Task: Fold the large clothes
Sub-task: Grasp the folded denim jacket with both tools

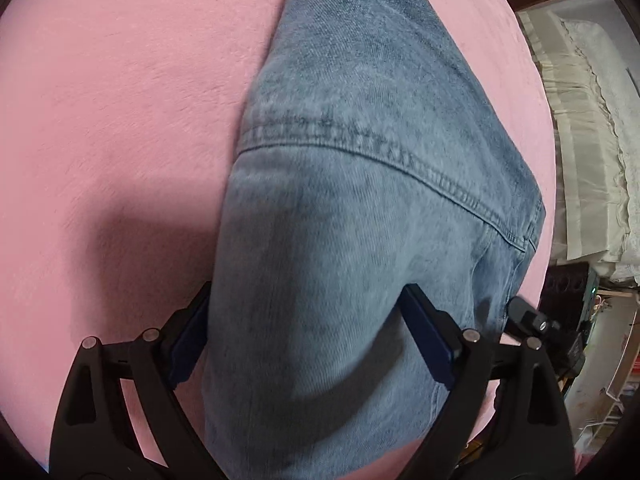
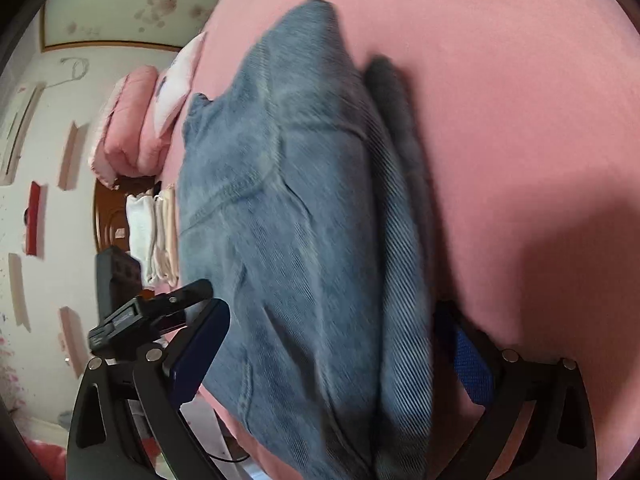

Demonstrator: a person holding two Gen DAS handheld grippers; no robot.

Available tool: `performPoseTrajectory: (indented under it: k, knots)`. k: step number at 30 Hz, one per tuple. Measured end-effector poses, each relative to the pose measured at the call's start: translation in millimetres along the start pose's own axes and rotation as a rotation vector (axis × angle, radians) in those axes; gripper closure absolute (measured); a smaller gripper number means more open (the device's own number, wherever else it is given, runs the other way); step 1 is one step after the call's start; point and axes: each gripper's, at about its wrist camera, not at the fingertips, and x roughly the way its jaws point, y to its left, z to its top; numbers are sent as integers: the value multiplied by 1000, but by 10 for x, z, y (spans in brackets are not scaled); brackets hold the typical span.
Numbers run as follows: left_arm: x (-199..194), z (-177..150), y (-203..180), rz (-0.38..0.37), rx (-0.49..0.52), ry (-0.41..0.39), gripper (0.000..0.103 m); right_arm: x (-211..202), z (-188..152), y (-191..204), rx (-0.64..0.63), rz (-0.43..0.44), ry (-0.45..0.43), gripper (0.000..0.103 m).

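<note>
Faded blue denim jeans (image 1: 360, 200) already doubled over on pink fleecy bedcover (image 1: 100, 100); probably one more fold left. Left gripper (image 1: 308, 328) and right gripper (image 2: 324, 344) both spread wide, straddling the denim, clamping nothing.

Faded blue denim jeans (image 1: 360, 200) lie folded lengthwise on a pink bedspread (image 1: 120, 120), layers stacked, a stitched seam crossing the top leg, one end draping off the edge.

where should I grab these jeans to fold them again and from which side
Take the jeans by the near folded end, one hand-held gripper at each side edge, coming in low from the near side. The stacked layers end there, on the pink bedding, so open jaws can straddle the whole thickness and lift it evenly.
</note>
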Motion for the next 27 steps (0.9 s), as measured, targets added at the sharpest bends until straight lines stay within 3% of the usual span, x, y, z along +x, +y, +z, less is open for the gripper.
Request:
performPoseTrajectory:
  k: [3,7,9,11,14,16,20,24,27]
  knots:
    - [36,28,15,-5,0,-3,14,97,152,87,-44,11,-27,3]
    - [65,-12,78,-5,-50,12,16,198,146,293,-130,-63,-52,11]
    - [63,-56,49,14,-47,11,18,154,119,299,-161,-111,-72,28]
    - [22,-98,-15,43,-61,-5,22,74,101,250,-150,-118,-86,55]
    - [-57,-205,-198,128,-36,-48,33,-39,65,233,-97,-63,-112,71]
    - [-132,-269,-314,171,-25,-77,41,-66,51,344,-110,-71,-124,74]
    - [-313,-420,-293,152,-64,-104,54,-114,-120,755,-181,-49,-167,80]
    - [-613,-562,-42,136,-84,-102,58,-72,-330,1290,-325,-141,-191,81]
    - [-891,-661,141,155,-75,-128,59,23,-469,1575,-327,-129,-194,82]
